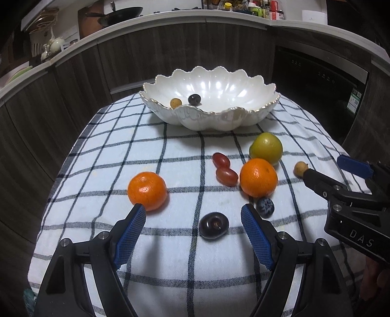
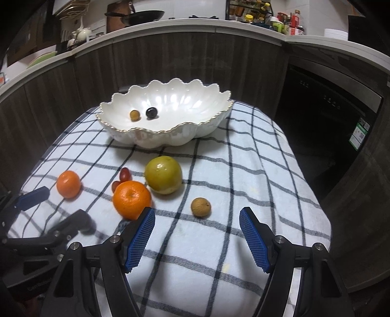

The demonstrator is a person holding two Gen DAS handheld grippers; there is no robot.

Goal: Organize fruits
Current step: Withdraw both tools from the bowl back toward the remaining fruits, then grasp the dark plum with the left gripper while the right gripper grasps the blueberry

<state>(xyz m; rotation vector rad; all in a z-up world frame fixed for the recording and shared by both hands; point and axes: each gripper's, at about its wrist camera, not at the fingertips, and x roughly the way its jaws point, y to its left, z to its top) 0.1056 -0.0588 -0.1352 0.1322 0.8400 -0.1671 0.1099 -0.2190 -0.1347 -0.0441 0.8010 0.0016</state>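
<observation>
Dark plum [image 1: 213,225] lying between the gaping left claw [image 1: 193,214], right claw [image 2: 197,217] hanging open near a walnut [image 2: 200,207], checked cloth [image 1: 146,151] covering the bench, kitchen counter [image 1: 170,17] sitting behind

- My left gripper [image 1: 193,211] points forward and steeply down, jaws spread wide, blue pads [image 1: 130,235] facing each other with nothing pressed between them.
- My right gripper [image 2: 197,214] is angled down much the same, jaws apart, ribbed blue fingertips [image 2: 253,240] gripping nothing.
- The two run side by side, well apart; each shows at the edge of the other's wrist view.
- Left gripper looks blurred in the right wrist view.
</observation>
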